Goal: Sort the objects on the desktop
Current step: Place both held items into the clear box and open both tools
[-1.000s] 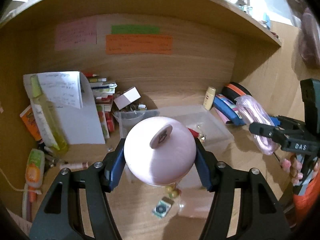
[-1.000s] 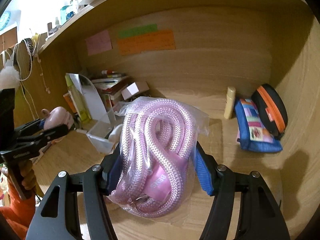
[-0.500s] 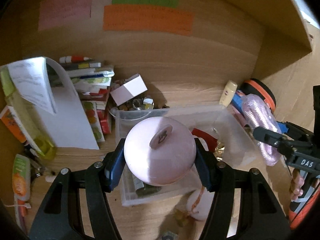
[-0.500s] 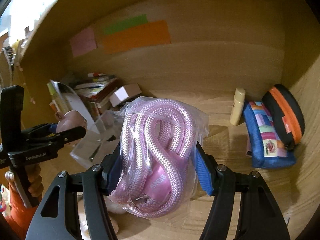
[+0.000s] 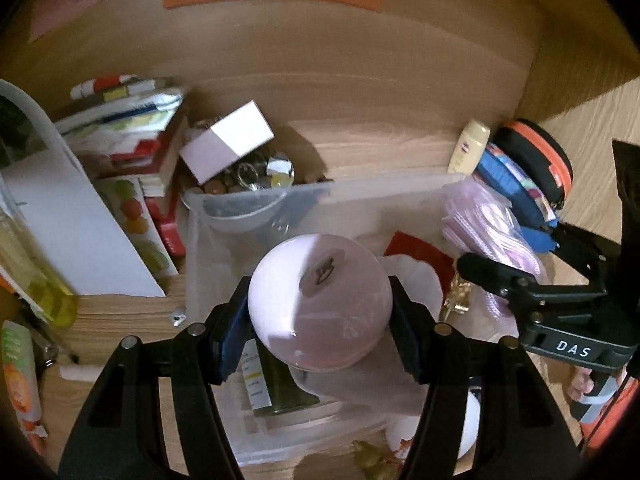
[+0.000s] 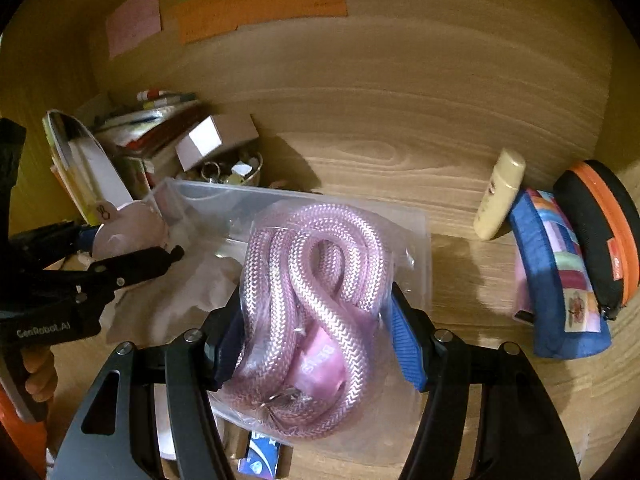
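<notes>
Left wrist: left gripper (image 5: 320, 320) clamped on smooth pale-pink round ball (image 5: 320, 300) above clear plastic bin (image 5: 384, 186); probably light, slippery; grip its widest girth.
Right wrist: right gripper (image 6: 320, 336) clamped on bagged pink braided rope (image 6: 312, 312) over bin; soft, slick film; pinch mid-bundle.

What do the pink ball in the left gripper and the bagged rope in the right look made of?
Pale pink ball: smooth, softly glossy, likely plastic or rubber; it shows a small highlight. Pink braided rope: woven synthetic-looking cord with sheen, sealed in a thin clear plastic bag that wrinkles and glints.
</notes>
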A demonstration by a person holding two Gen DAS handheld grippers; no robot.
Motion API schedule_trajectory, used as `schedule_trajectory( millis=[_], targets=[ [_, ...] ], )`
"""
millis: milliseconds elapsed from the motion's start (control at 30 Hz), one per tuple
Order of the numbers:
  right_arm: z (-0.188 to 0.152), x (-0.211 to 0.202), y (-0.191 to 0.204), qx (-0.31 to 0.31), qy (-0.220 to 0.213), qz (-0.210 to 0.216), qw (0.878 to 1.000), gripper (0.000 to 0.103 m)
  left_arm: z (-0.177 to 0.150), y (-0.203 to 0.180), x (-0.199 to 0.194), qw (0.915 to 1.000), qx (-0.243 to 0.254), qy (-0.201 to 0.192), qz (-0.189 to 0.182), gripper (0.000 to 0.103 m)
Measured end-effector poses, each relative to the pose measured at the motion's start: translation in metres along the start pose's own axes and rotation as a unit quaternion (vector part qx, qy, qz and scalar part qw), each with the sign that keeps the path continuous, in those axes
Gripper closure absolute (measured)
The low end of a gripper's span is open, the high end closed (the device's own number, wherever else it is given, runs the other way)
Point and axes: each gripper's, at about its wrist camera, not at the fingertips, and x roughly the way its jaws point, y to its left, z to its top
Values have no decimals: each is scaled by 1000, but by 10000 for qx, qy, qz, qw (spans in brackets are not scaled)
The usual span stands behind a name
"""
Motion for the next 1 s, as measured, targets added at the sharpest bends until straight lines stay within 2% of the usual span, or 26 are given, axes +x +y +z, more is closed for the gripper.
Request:
schedule_trajectory(
  millis=[300,567,667,800,1000],
  targets=[
    [-6,25,12,-343,261,-175,9989,42,-3,-1,12,9999,76,139,-69,39],
    [-5,22,12,-340,283,-318,9985,39,-4,-4,13,9995,183,211,-117,29],
    [-4,17,15,-436,229,-410,9979,27,-2,-2,7,9998,82,118,-112,21],
    [-6,6,23,-664,97,-630,9958,25,0,4,-2,9998,-62,4,-200,19],
    [-10,-12,28,-776,-14,-716,9944,22,0,1,-22,9997,-27,-222,-88,19]
  ],
)
